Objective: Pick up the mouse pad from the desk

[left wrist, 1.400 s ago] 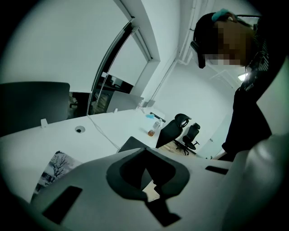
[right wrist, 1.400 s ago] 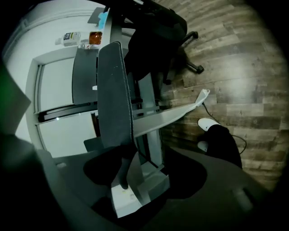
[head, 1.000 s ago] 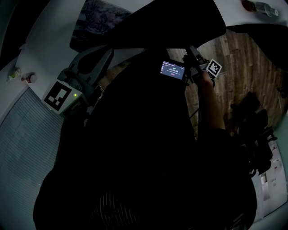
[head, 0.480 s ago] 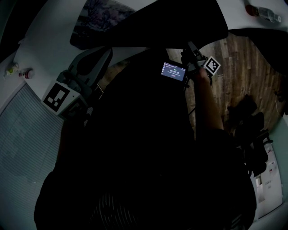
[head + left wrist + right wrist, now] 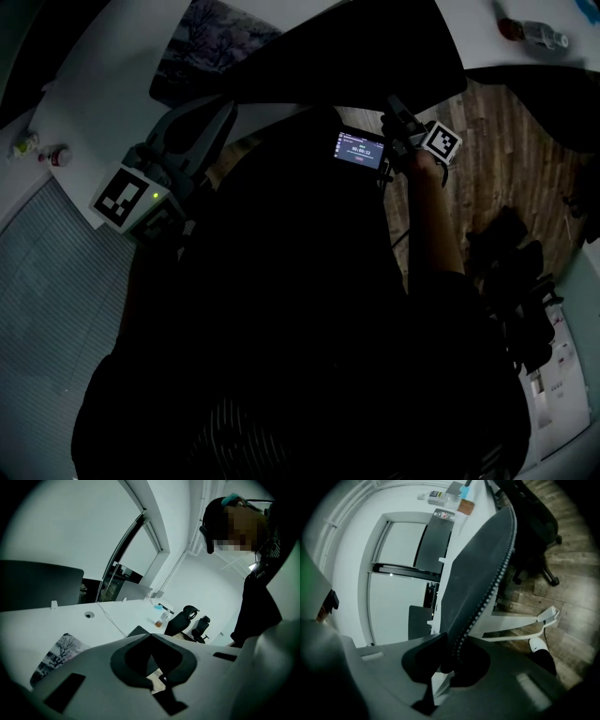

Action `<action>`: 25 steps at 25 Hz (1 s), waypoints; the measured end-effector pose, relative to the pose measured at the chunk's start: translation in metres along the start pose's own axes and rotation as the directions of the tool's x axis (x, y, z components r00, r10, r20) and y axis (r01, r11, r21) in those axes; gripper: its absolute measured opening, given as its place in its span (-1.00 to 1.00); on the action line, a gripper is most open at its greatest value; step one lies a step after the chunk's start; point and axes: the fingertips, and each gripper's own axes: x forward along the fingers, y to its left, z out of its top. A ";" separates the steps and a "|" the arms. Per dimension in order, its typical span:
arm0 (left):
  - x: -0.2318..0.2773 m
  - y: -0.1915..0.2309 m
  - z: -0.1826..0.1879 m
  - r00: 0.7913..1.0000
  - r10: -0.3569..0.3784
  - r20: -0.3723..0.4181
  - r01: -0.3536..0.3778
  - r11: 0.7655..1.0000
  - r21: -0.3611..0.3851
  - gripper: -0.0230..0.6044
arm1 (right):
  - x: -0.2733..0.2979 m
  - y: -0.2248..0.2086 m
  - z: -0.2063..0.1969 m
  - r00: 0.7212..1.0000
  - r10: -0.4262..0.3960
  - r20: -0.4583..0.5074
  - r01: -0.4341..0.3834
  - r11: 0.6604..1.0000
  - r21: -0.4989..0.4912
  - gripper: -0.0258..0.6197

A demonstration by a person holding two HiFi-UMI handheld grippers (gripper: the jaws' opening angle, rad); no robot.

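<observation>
Pinching one edge of the dark mouse pad [image 5: 478,573], the right gripper [image 5: 451,651] has just been closing its jaws, and they now press together on the sheet. The right gripper view shows the pad's stitched border running straight out from between the black pads. From there the mouse pad slants away from the gripper, in front of the white desk edge [image 5: 445,564] and the wooden floor [image 5: 576,573]. In the head view the mouse pad [image 5: 356,56] appears as a broad black sheet at the top centre. The right gripper [image 5: 398,111] meets its near edge, just above the gripper's small lit screen [image 5: 359,148]. The pad's far part overlaps the white desk [image 5: 103,103] in that view; whether it rests there cannot be told in the dim light. The left gripper [image 5: 223,108] hovers near the desk's front edge. In its own view the left gripper [image 5: 151,639] has its jaws brought together with nothing between them. Just beyond it a tree-print mat [image 5: 56,656] lies flat on the desk [image 5: 108,611], beside the black pad and to its left in the head view [image 5: 211,42]. Two office chairs [image 5: 183,620] stand past the desk's far end.
</observation>
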 end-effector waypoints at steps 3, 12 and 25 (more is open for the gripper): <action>-0.005 -0.001 0.006 1.000 -0.002 0.018 0.002 1.000 0.016 -0.91 | 0.006 0.021 0.008 0.997 -0.006 -0.079 -0.006 0.990 -0.144 -0.87; -0.014 -0.005 0.021 0.997 -0.001 0.079 -0.003 0.999 0.047 -0.90 | 0.026 0.049 0.063 0.984 -0.155 -0.091 0.120 0.944 -0.306 -0.88; -0.062 0.025 -0.007 0.980 0.068 0.188 -0.064 0.998 -0.028 -0.91 | 0.109 0.133 0.062 0.929 -0.331 -0.168 0.095 0.649 -0.754 -0.88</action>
